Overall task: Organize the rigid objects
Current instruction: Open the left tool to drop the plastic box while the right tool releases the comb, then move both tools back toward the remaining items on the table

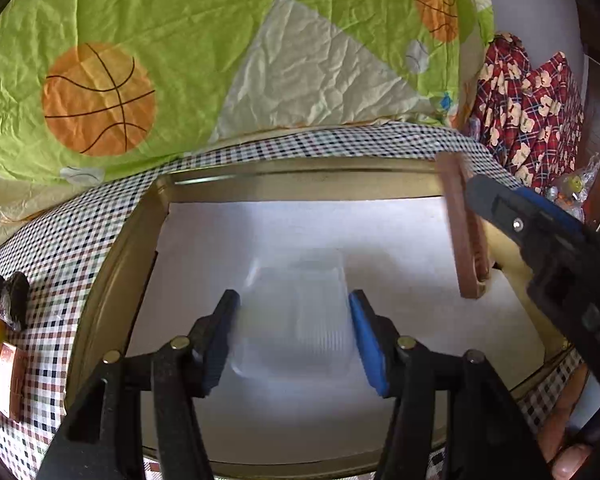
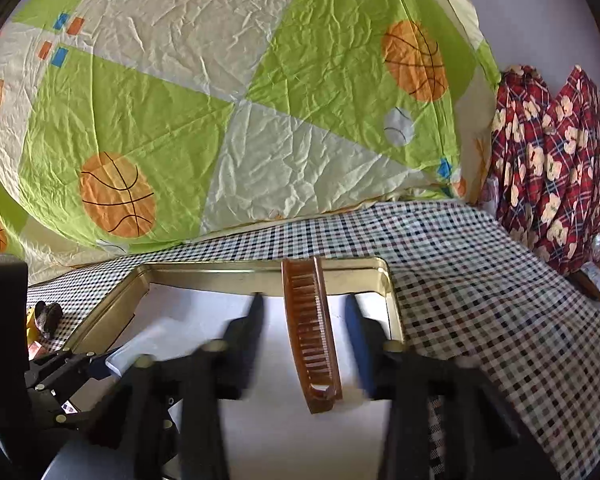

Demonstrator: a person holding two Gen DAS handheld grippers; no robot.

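Blurred clear container (image 1: 296,312) between spread left hand-held gripper (image 1: 294,336); right hand-held gripper (image 2: 304,332) apart around comb (image 2: 310,332).

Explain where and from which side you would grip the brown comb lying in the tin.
Grip the brown comb across its narrow width near mid-length, from above: it lies flat, long and thin on the gold tin's white liner, and the right gripper straddles it.
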